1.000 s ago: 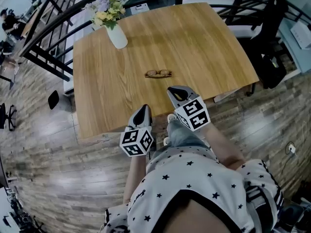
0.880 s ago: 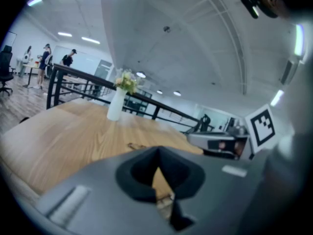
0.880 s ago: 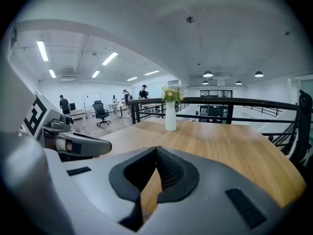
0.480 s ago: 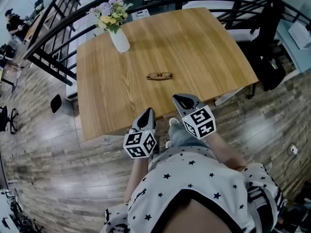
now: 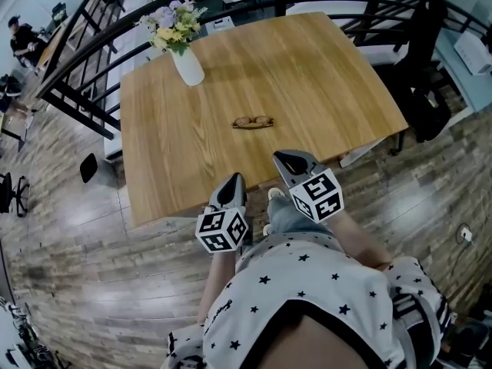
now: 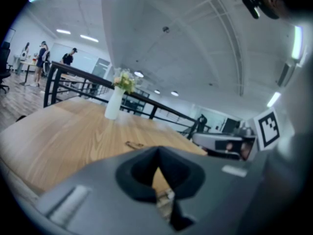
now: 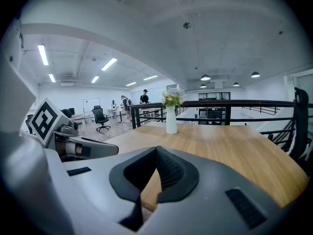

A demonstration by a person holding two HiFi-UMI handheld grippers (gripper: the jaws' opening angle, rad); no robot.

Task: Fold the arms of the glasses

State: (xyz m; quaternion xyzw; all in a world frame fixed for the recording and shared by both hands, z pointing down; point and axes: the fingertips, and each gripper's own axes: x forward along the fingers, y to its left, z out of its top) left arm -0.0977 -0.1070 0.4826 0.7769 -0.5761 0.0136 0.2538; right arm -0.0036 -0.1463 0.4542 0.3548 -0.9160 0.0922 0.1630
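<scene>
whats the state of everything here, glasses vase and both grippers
glasses, lying on the table, untouched; arms too small to tell
vase, upright, holding flowers
left gripper, shut, empty
right gripper, shut, empty

One glasses (image 5: 253,121), one vase (image 5: 188,66), one table (image 5: 323,75), two tools (image 5: 234,178) (image 5: 284,157).

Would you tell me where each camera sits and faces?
Head view: on the head, looking steeply down at the light wooden table and brown-framed glasses; star-print shirt shows.
Left gripper view: on the left gripper, facing across the table; shut jaws show.
Right gripper view: on the right gripper, likewise.
Both share the white flower vase.
</scene>
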